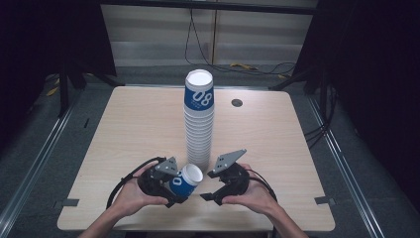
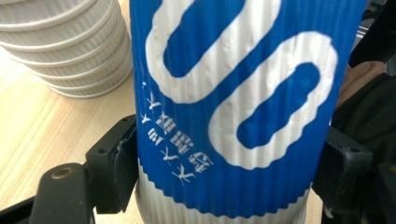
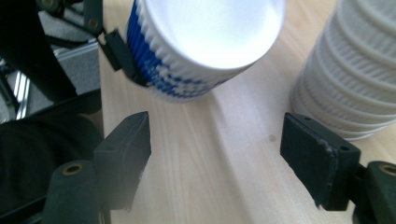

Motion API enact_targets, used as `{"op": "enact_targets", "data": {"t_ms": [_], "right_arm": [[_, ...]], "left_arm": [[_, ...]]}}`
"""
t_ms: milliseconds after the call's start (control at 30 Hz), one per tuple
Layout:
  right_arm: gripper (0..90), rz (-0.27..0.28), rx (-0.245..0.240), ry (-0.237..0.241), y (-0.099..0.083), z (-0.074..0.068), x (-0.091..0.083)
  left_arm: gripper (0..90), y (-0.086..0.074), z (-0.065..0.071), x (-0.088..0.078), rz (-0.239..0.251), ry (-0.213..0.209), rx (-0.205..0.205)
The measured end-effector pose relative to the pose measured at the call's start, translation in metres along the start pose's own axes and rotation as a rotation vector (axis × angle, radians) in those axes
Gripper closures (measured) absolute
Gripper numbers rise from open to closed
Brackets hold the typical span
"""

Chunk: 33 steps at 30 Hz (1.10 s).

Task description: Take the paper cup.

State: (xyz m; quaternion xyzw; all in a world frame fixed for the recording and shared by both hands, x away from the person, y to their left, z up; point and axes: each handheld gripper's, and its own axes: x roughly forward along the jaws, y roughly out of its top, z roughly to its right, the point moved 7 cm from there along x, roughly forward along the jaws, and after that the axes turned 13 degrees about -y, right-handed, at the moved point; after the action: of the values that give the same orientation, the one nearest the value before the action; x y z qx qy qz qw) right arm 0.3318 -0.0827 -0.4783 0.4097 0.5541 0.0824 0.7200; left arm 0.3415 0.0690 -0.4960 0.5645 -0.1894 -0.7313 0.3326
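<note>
A tall stack of upside-down blue-and-white ribbed paper cups stands at the table's middle. My left gripper is shut on a single such cup, tilted with its white base toward the stack; in the left gripper view the cup sits squeezed between both jaws. My right gripper is open just right of that cup, nothing between its jaws. In the right gripper view the held cup's base is ahead at upper left and the stack's foot at right, with the gripper over bare wood.
The light wooden table has a round black cable hole at the back right. Dark floor and metal rails surround it. Cables lie on the floor behind the table.
</note>
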Motion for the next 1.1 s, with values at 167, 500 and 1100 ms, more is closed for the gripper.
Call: {"op": "enact_targets", "data": {"t_ms": [167,500,1100], "right_arm": [[24.5,-0.03,-0.028,0.017,-0.002,-0.003,0.003],[21.2,-0.103,-0.093,0.013,-0.007,-0.009,0.006],[21.3,-0.132,-0.108,0.055,-0.006,-0.011,0.009]], "left_arm": [[21.5,-0.002,0.002,0.003,-0.054,-0.003,0.027],[21.4,-0.002,0.006,0.01,-0.098,-0.007,0.04],[21.4,0.001,0.012,0.018,-0.191,-0.022,0.087]]}}
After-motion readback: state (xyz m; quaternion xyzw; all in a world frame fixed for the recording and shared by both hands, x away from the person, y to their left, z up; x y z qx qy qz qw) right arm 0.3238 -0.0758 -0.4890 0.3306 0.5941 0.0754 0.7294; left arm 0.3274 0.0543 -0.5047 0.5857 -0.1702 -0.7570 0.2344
